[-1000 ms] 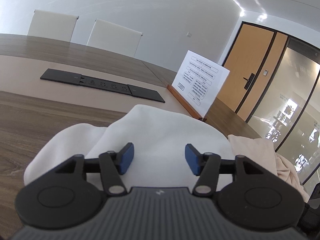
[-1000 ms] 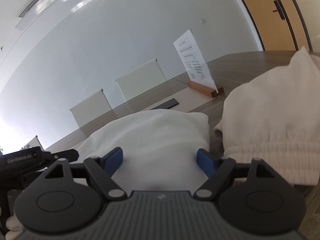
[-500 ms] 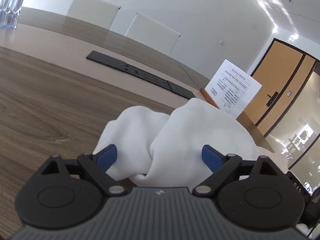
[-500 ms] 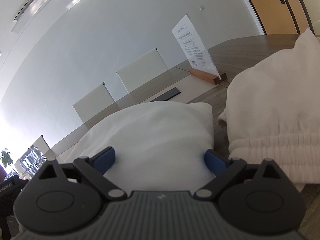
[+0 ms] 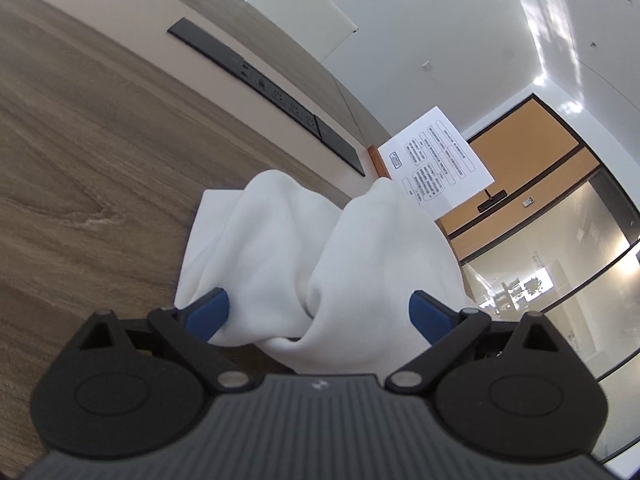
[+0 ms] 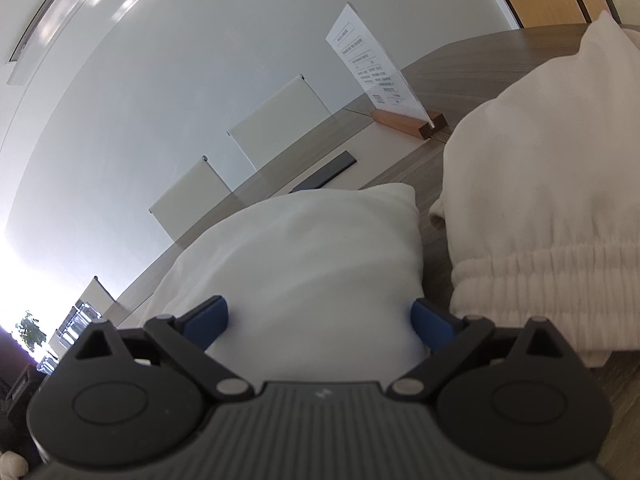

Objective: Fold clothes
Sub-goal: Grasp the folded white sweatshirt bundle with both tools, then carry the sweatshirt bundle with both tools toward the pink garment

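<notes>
Left tool (image 5: pixel 318 314) has swung over and spread wide since a second ago; right tool (image 6: pixel 320 316) is equally wide. Both straddle the rumpled white garment (image 5: pixel 304 256) on the bench (image 5: pixel 80 160), gripping nothing. Likely lining up a grab.

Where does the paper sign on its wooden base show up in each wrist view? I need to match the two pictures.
Left wrist: the paper sign is right of centre, upper half, just behind the peak of the white garment.
Right wrist: the paper sign is upper right of centre, on its wooden base, left of the cream garment.
Shared landmark: the black socket strip set into the table.
</notes>
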`<state>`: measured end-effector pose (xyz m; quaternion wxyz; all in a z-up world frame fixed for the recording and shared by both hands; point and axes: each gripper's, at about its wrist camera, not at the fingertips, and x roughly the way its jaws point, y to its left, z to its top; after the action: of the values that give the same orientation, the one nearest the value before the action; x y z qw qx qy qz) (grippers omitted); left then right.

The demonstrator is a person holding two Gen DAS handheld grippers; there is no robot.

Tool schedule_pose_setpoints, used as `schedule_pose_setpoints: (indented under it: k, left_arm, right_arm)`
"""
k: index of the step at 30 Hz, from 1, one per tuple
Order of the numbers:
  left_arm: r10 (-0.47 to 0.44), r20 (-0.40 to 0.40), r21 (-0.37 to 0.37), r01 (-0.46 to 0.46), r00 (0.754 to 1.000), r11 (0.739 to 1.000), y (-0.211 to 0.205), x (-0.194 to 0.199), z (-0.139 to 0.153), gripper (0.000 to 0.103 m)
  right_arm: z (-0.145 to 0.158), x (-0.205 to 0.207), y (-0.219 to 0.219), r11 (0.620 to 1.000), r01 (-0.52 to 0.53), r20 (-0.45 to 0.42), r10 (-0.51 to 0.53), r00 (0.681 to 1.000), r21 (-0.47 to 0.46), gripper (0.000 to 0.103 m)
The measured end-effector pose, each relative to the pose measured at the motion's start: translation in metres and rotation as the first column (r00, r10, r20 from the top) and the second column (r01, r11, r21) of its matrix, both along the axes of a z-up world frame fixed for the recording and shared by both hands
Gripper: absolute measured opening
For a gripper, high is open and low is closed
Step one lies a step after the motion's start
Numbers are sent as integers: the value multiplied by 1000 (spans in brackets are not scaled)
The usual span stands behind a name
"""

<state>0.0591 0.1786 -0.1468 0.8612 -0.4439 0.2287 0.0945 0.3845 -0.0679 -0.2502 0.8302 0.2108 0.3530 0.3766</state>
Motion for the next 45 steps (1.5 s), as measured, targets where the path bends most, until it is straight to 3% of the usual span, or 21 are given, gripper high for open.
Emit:
schedule_pose_setpoints:
  k: [3, 5, 8, 13, 16, 22, 30, 31, 33, 34, 36, 39, 41, 45]
  left_arm:
    - [-2, -25, -77, 0, 1000, 997, 1, -1, -2, 98]
    - [-18, -39, -80, 15, 999, 997, -3, 3, -4, 98]
    - [-39, -24, -97, 37, 999, 995, -8, 11, -10, 102]
    - [-100, -21, -187, 94, 995, 978, -16, 34, -30, 103]
    - [-88, 24, -226, 91, 996, 970, -19, 39, -39, 103]
    - [-58, 20, -169, 61, 998, 984, -29, 46, -37, 103]
    - [-85, -19, -184, 80, 996, 980, -31, 53, -37, 102]
    - [-86, -21, -177, 81, 996, 981, -33, 54, -37, 101]
    - [-79, -27, -172, 73, 996, 982, -36, 54, -36, 86]
    - [-71, -32, -175, 65, 997, 982, -37, 52, -34, 85]
    - [-65, -45, -173, 56, 997, 983, -38, 48, -29, 77]
    - [-61, -74, -176, 47, 995, 983, -35, 38, -22, 76]
    - [-59, -76, -173, 45, 995, 984, -32, 28, -21, 78]
    - [-42, -35, -195, 35, 998, 980, -30, 22, -33, 90]
  right_arm:
    - [-2, 6, -2, 1000, -2, -42, 3, 999, 12, 100]
    - [-3, 9, -3, 1000, -6, -64, 8, 998, 19, 100]
    - [-6, 14, -3, 999, -13, -89, 16, 996, 30, 100]
    - [-13, 23, 0, 999, -26, -113, 31, 993, 45, 102]
    - [-18, 28, 0, 997, -39, -128, 47, 991, 65, 103]
    - [-25, 38, 7, 996, -41, -160, 54, 986, 82, 103]
    - [-29, 38, 12, 994, -37, -161, 52, 986, 99, 103]
    - [-28, 37, 12, 994, -39, -156, 55, 986, 103, 99]
    - [-26, 35, 11, 993, -42, -147, 59, 987, 111, 87]
    - [-26, 34, 11, 992, -44, -142, 61, 988, 115, 80]
    - [-24, 32, 10, 991, -48, -133, 65, 989, 122, 76]
    - [-27, 33, 10, 985, -73, -212, 105, 972, 155, 79]
    - [-27, 29, 17, 986, -93, -204, 120, 972, 136, 90]
    - [-31, 30, 32, 988, -116, -164, 131, 978, 100, 102]
